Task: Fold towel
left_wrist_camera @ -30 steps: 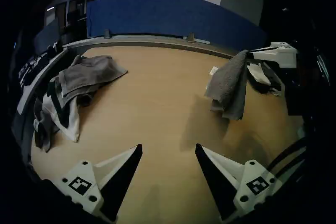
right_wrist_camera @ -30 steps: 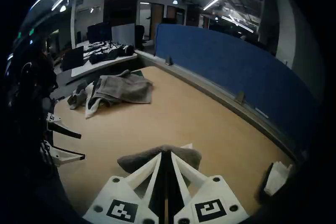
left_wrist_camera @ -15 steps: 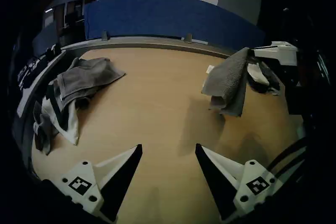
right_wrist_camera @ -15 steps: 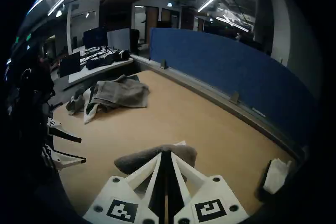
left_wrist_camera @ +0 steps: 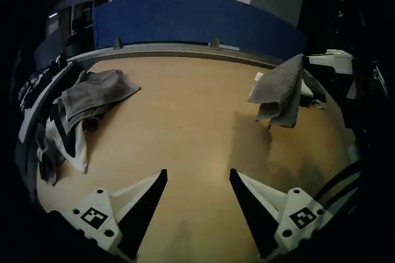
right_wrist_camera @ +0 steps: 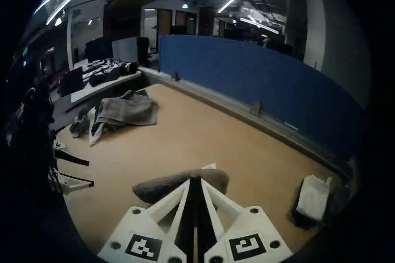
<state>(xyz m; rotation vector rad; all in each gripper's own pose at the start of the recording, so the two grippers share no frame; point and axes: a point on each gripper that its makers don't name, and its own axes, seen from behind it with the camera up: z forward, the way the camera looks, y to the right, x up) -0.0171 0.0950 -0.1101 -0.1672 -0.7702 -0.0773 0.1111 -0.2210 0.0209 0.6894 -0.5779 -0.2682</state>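
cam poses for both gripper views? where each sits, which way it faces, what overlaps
Left gripper view: rides the left tongs, open, above the wooden desk, facing the blue partition; right tongs hold a gray towel at picture right.
Right gripper view: rides the right tongs, shut on the gray towel, looking along the partition; left tongs at picture left.
Shared: desk, partition, gray towel, both tongs, towel pile.

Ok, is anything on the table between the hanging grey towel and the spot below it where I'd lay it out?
Nothing visible. The grey towel hangs from the right gripper over bare table. The towel pile lies far off at the table's edge, and a white item sits beside the grey towel, not beneath it.
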